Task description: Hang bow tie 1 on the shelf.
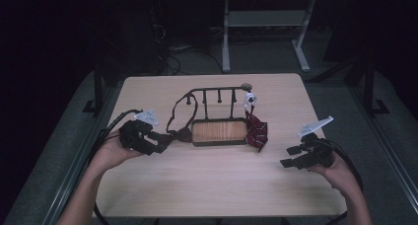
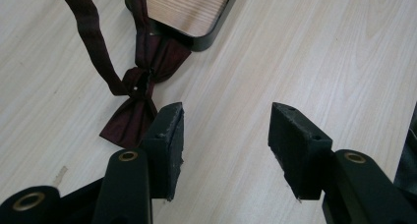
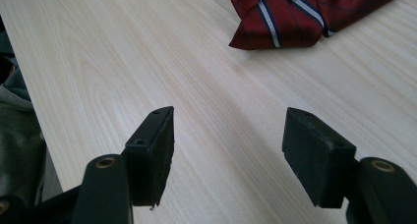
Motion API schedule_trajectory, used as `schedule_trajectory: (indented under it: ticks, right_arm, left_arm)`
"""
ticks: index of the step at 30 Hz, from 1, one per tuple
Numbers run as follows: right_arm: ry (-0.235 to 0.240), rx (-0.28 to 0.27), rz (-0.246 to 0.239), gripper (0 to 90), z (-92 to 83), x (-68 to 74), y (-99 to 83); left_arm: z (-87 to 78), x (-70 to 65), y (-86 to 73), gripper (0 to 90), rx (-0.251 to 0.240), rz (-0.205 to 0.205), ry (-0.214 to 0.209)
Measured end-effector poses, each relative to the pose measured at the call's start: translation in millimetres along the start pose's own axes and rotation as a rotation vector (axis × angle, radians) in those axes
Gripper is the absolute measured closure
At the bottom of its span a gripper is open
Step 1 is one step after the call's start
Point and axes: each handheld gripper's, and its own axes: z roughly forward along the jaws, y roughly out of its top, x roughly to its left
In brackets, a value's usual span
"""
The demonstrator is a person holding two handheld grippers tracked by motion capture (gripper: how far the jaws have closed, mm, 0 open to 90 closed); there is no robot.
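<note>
In the high view, the left gripper (image 1: 158, 142) is sitting by the dark bow tie (image 1: 180, 134), whose strap is looping up to the black rack (image 1: 219, 111) standing on the counter (image 1: 212, 185); the right gripper (image 1: 292, 156) is hovering apart from the striped tie (image 1: 256, 130).

In the left gripper view, the jaws are standing wide, the bow tie (image 2: 140, 94) lying just beside one, ungrasped.

In the right gripper view, the jaws are gaping wide over bare wood, the striped tie (image 3: 305, 13) lying ahead.

Judging by this, both ties are only partly off the rack, so pulling them free remains.

high: above, fwd-down | gripper cams: close, low | shared: table (image 1: 207, 175)
</note>
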Motion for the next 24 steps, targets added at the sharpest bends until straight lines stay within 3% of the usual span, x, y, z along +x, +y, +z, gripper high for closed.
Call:
schedule_trajectory:
  ticks: [24]
  right_arm:
    - [0.003,0.010,0.006,36.6,3.6,-0.3,-2.0]
  left_arm:
    - [15.3,-11.1,-11.9,43.3,-0.009,0.003,-0.007]
